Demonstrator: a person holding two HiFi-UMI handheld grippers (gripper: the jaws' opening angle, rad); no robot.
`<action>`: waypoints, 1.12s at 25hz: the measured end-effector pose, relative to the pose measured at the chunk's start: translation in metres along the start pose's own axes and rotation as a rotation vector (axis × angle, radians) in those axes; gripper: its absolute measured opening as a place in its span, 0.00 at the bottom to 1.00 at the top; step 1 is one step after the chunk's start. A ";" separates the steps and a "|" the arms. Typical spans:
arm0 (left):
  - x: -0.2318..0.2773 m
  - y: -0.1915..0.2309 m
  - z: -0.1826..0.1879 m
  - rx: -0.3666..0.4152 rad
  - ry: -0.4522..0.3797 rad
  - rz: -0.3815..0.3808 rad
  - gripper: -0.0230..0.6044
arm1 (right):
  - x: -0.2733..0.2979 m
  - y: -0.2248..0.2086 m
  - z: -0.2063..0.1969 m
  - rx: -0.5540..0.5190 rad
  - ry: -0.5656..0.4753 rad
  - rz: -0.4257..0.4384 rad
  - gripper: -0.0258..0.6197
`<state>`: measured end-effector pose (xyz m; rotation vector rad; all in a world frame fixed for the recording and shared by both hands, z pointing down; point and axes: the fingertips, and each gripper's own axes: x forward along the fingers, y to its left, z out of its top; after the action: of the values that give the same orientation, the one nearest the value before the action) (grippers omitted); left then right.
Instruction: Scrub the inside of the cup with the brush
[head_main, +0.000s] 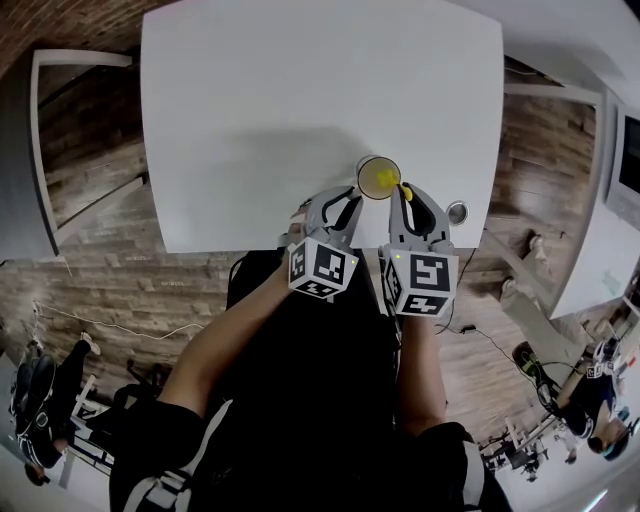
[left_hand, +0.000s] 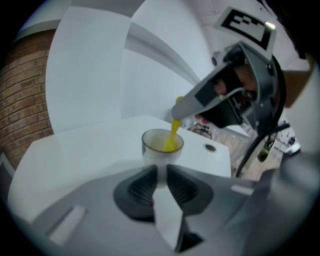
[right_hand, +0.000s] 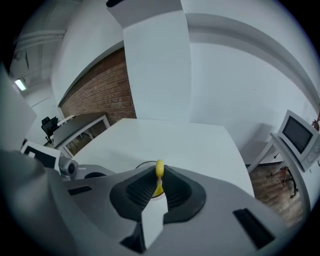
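Left tool (left_hand: 161, 171) clenched on the cup (left_hand: 153, 151); right tool (right_hand: 159, 179) grips the yellow brush (right_hand: 159, 169), whose head is inside. Scrubbing apparently under way.

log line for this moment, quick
left claw shut on cup | right claw shut on brush | brush head inside cup | cup upright

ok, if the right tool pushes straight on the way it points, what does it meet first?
Probably the translucent round cup: the right tool, shut on the yellow plastic brush, aims down into its mouth, so the brush head would press the cup's inside first. Depth is unclear.
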<state>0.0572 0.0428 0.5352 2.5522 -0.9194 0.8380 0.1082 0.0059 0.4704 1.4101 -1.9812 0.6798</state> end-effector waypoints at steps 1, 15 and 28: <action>0.001 0.000 0.001 0.001 0.001 0.000 0.14 | 0.008 0.001 -0.007 -0.014 0.023 0.005 0.09; 0.000 0.002 0.000 0.010 0.007 -0.008 0.14 | -0.008 0.037 0.022 -0.616 -0.057 0.105 0.09; 0.002 0.006 0.001 0.002 0.004 -0.003 0.14 | 0.038 0.028 0.005 -0.435 0.015 0.093 0.09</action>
<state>0.0553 0.0371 0.5359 2.5519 -0.9142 0.8424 0.0708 -0.0134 0.4931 1.0533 -2.0363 0.2703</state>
